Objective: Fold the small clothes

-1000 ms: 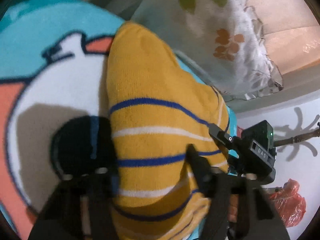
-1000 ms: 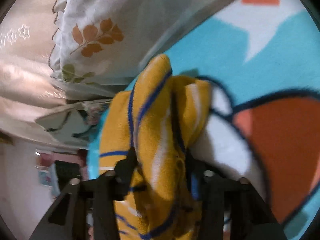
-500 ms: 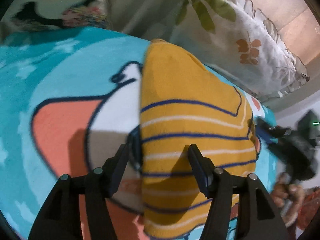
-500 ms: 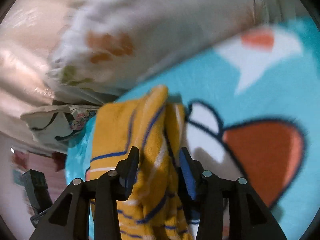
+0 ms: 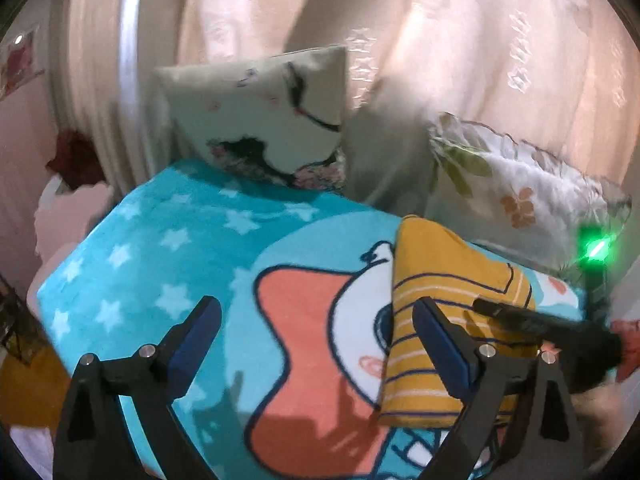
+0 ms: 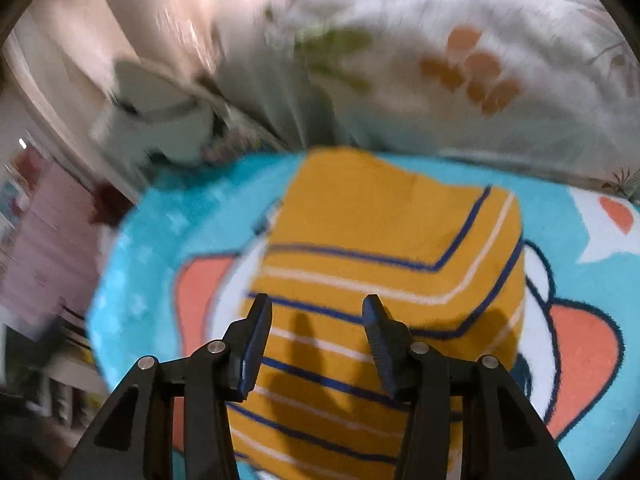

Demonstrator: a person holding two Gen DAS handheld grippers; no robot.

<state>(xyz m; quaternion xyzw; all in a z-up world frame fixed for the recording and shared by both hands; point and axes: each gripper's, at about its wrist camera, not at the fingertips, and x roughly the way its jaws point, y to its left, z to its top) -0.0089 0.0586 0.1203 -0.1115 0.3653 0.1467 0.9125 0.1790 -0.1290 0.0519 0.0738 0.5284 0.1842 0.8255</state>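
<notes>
Bedding forms the work surface: a turquoise cartoon-print blanket [image 5: 168, 256] spread over a bed, with curtains [image 5: 460, 40] behind it.

Left gripper [image 5: 316, 328]: jaws set wide apart, nothing between them. It hangs above the blanket, to the left of the garment. Its right finger overlaps the garment's left edge in the left wrist view; whether they touch cannot be told from that view.

Right gripper [image 6: 316, 316]: jaws parted, nothing clamped. It hangs directly over the near half of the garment, and the shadows of its fingers fall on the cloth.

Task item: the yellow striped garment [image 6: 392, 248] lies flat on the blanket as a compact, roughly rectangular packet. In the right wrist view, blue and white stripes turn a corner at the packet's upper right, which indicates a layer folded over. No loose sleeve or hem projects from the outline.

Beyond the garment: a leaf-print pillow [image 6: 480, 64] rests just behind its far edge, and a second floral pillow [image 5: 272, 120] stands against the curtains to the left.

Progress assessment: folding of this item appears complete or nearly so. Both grippers are free of the cloth. Remaining work, as judged, is limited to a possible final fold or to setting the packet aside. No further garments are visible in either view.
</notes>
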